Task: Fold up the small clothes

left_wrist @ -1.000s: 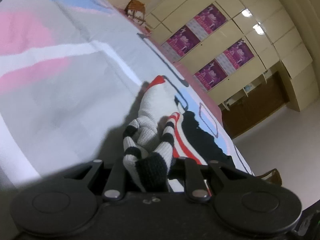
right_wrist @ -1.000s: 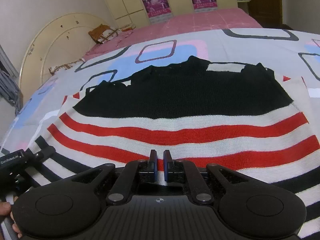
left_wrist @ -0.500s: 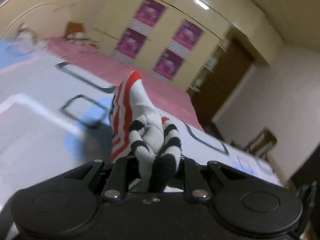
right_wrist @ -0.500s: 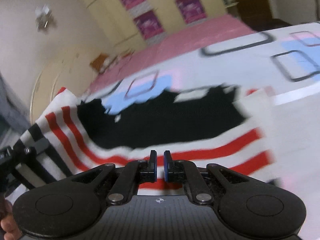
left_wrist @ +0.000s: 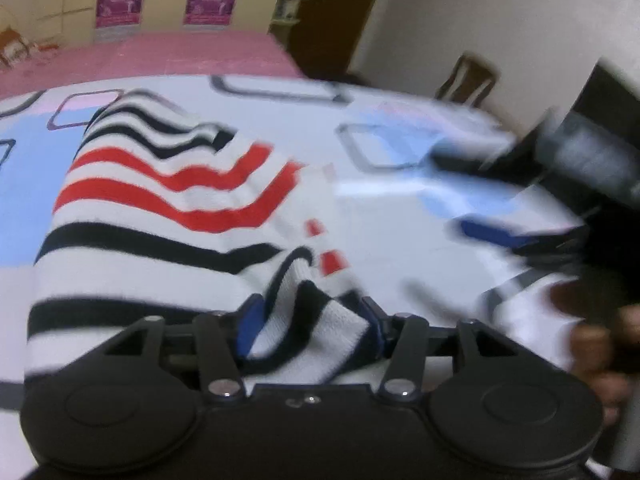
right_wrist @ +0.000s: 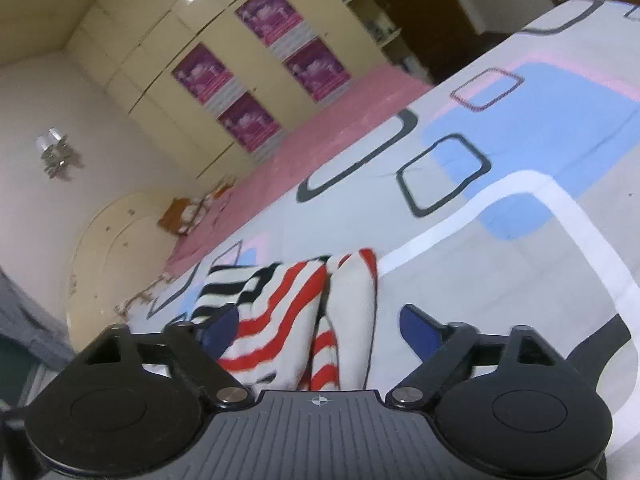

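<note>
A small knit sweater (left_wrist: 168, 200), white with red and black stripes, lies folded over on the patterned bedsheet (left_wrist: 400, 216). My left gripper (left_wrist: 312, 320) has its jaws parted with a bunched striped edge of the sweater lying between them. My right gripper (right_wrist: 316, 328) is open, its blue pads (right_wrist: 418, 330) wide apart, with the folded sweater (right_wrist: 304, 312) lying just in front and between them. The right gripper also shows blurred at the right of the left wrist view (left_wrist: 520, 216).
The bed has a pink cover (right_wrist: 328, 128) at the far side and a rounded headboard (right_wrist: 108, 248). Cream wardrobes with purple posters (right_wrist: 260, 64) line the wall. A wooden chair (left_wrist: 468, 80) stands beyond the bed edge.
The sweater has been carried over and laid down folded, hiding its black part. My right gripper has opened and let go. My left gripper's jaws have widened around the striped edge.
</note>
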A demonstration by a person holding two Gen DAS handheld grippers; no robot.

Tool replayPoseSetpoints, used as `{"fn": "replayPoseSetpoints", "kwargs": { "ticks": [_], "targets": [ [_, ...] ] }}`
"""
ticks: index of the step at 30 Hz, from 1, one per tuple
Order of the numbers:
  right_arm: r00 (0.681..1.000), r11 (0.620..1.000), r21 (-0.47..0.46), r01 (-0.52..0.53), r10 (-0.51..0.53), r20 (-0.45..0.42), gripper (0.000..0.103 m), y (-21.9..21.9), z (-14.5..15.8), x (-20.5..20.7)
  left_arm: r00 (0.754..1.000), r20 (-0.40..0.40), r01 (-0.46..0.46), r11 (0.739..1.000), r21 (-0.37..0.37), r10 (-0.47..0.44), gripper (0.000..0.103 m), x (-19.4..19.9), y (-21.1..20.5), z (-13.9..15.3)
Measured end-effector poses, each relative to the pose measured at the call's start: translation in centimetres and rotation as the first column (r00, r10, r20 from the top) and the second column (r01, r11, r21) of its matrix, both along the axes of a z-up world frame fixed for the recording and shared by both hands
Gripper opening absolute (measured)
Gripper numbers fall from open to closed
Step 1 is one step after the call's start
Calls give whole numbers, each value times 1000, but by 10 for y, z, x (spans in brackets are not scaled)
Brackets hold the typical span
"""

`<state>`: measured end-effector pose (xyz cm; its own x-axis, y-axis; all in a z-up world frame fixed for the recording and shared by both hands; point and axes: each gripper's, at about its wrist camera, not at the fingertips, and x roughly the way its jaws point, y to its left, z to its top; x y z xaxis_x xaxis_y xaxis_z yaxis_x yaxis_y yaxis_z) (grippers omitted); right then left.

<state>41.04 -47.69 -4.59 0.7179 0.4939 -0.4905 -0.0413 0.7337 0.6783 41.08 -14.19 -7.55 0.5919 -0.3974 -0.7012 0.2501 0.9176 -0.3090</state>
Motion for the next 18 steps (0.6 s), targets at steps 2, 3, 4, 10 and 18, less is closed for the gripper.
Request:
{"fn": "replayPoseSetpoints", "kwargs": {
  "ticks": [2,3,4,10,18],
  "targets": [
    [999,999,24,-44,44,-15,64,2,-2,3,998,57,-25,999,-44,27,48,-14,24,20],
    [997,997,35,-68,68,-22,64,5,-4,4,994,87,-62,997,-43,66,48,-19,38,29],
    [994,994,44,-102,104,-33,64,12,-6,7,990,103,-98,995,-29,101,43,-19,50,34],
    [970,977,36,-209,212,-116,64,54,-28,22,977,50,-207,978,-25,208,23,34,121,13],
    [949,943,-160,-293,266,-166,26,105,-41,41,993,17,-119,992,-50,120,26,55,128,-15]
  ]
}}
